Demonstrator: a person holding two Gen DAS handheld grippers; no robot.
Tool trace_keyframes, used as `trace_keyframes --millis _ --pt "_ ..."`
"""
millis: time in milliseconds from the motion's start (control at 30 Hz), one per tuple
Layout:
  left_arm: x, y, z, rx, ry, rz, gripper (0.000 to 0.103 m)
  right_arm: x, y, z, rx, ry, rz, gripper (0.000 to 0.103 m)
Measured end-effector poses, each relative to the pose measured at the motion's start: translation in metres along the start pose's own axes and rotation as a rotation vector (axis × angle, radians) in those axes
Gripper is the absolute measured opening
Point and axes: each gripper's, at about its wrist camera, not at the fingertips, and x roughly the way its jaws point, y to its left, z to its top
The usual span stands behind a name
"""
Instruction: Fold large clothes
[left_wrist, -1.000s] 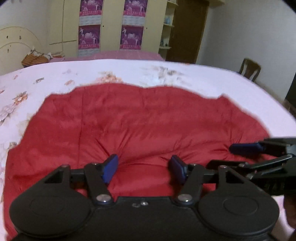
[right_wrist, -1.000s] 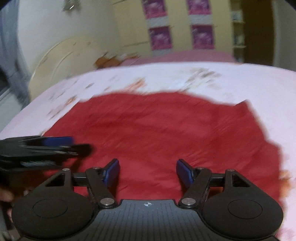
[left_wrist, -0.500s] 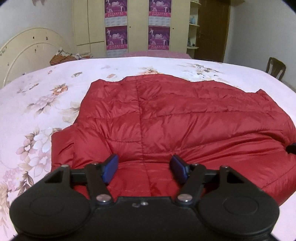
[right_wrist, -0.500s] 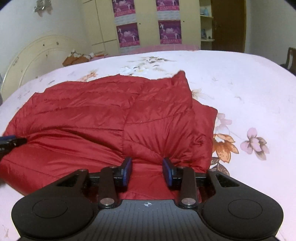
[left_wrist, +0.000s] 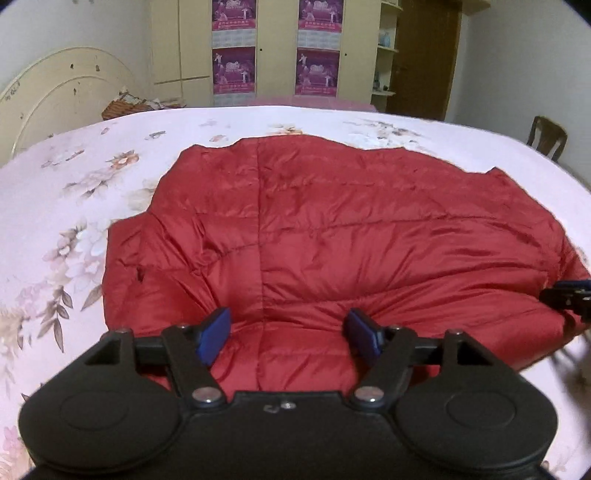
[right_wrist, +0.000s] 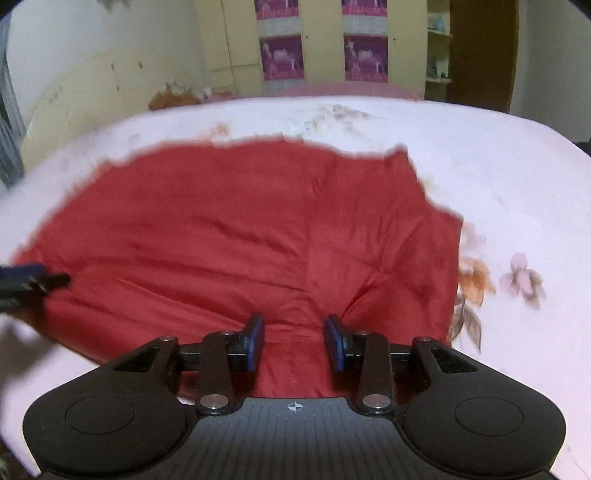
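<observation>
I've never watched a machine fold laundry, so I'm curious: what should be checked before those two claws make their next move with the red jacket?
1. Right claw pinching the red jacket: ok, creases run to its pads.
2. Left claw gripping: cannot tell. Its jaws are opening, with fabric between them.
3. Jacket's far edge resting on the floral bedspread: ok.
4. Claws clear of each other: ok. Each shows only at the edge of the other's view.
5. Nothing else lying on the jacket: ok for the part in view.
</observation>
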Motion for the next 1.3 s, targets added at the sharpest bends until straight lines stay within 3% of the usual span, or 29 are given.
trace_keyframes --millis 100,200,333,433,633,667,733,767,867,967,1033,1100,1133,1300 --pt "-0.019 0.0 0.012 -0.037 0.002 0.006 0.063 -0.012 0.007 0.01 -0.003 0.011 -0.019 0.036" --pt "-0.034 -0.006 0.015 -0.074 -0.046 -0.035 0.064 -0.046 0.023 0.019 0.015 -0.096 0.1 0.036" --pt "-0.021 -0.046 0.007 0.046 -0.01 -0.051 0.067 -0.031 0.068 0.009 -0.099 -0.041 0.199 0.036" --pt "-0.005 -0.058 -0.004 0.084 0.021 -0.014 0.069 -0.006 0.082 -0.007 -0.145 0.023 0.167 0.036" --pt "-0.004 -0.053 -0.005 0.067 0.018 -0.017 0.07 -0.002 0.085 -0.014 -0.17 0.016 0.14 0.036" --pt "-0.013 -0.049 -0.003 0.04 0.019 -0.021 0.07 -0.006 0.084 -0.009 -0.157 0.022 0.139 0.036" --pt "-0.032 -0.037 -0.004 -0.002 -0.017 0.0 0.091 -0.025 0.079 -0.002 -0.11 -0.04 0.116 0.036" --pt "-0.046 -0.027 -0.007 -0.028 -0.049 0.021 0.094 -0.036 0.074 0.0 -0.099 -0.075 0.117 0.036" --pt "-0.084 0.015 -0.025 -0.155 -0.119 0.074 0.092 -0.053 0.059 0.003 -0.067 -0.089 0.102 0.036" --pt "-0.092 0.06 -0.046 -0.37 -0.109 0.087 0.083 -0.057 0.048 0.003 0.004 -0.09 0.113 0.036" --pt "-0.077 0.08 -0.051 -0.506 -0.071 0.025 0.072 -0.057 0.049 0.005 0.031 -0.096 0.145 0.036" --pt "-0.06 0.096 -0.054 -0.674 -0.075 -0.09 0.07 -0.051 0.052 0.012 0.057 -0.102 0.203 0.035" --pt "-0.052 0.099 -0.054 -0.73 -0.084 -0.138 0.069 -0.048 0.056 0.018 0.058 -0.104 0.226 0.003" --pt "-0.016 0.114 -0.055 -0.897 -0.129 -0.249 0.068 -0.031 0.07 0.045 0.104 -0.091 0.241 0.0"
